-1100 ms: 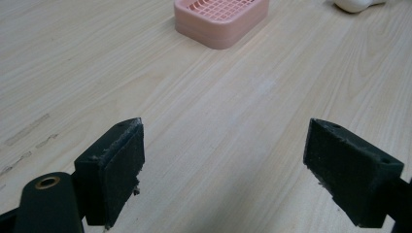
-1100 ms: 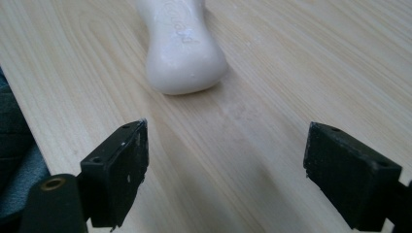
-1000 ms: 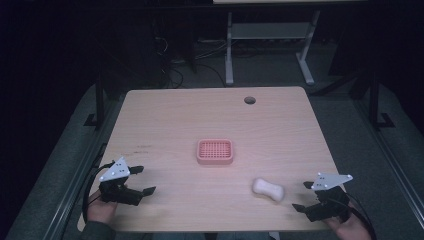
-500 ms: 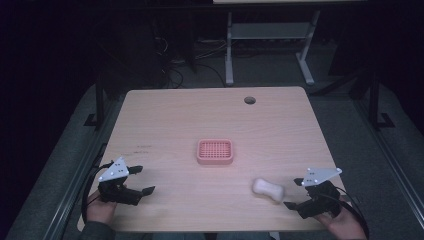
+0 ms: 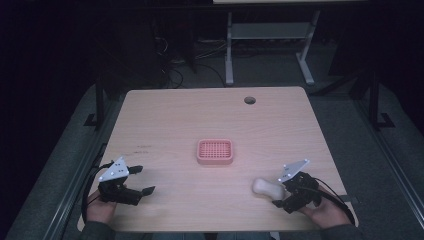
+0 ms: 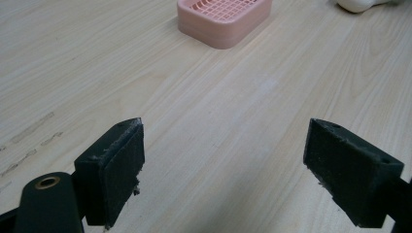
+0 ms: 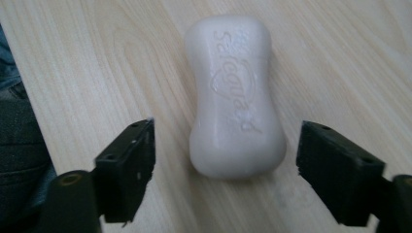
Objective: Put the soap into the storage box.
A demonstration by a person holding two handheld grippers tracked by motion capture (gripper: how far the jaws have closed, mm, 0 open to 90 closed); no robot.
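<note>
A white bar of soap [image 5: 266, 188] [image 7: 232, 97] with raised lettering lies flat on the wooden table [image 5: 210, 120] near its front right. My right gripper [image 5: 281, 194] [image 7: 226, 167] stands open just behind the soap's near end, one jaw to each side, not touching it. A pink slatted soap dish [image 5: 215, 151] [image 6: 224, 18] sits at the table's middle. My left gripper [image 5: 142, 180] [image 6: 224, 170] is open over bare wood at the front left, with nothing between its fingers, and a corner of the soap [image 6: 359, 5] is at the top right of its view.
A round cable hole [image 5: 249, 100] is in the table's far right part. Behind the table stand a white metal frame [image 5: 270, 35] and loose cables on a dark floor. A dark trouser leg [image 7: 19, 145] lies past the table's near edge.
My right gripper has moved left and a little down toward the soap, until its jaws flank the bar's end. The left gripper, soap and dish have stayed put.
</note>
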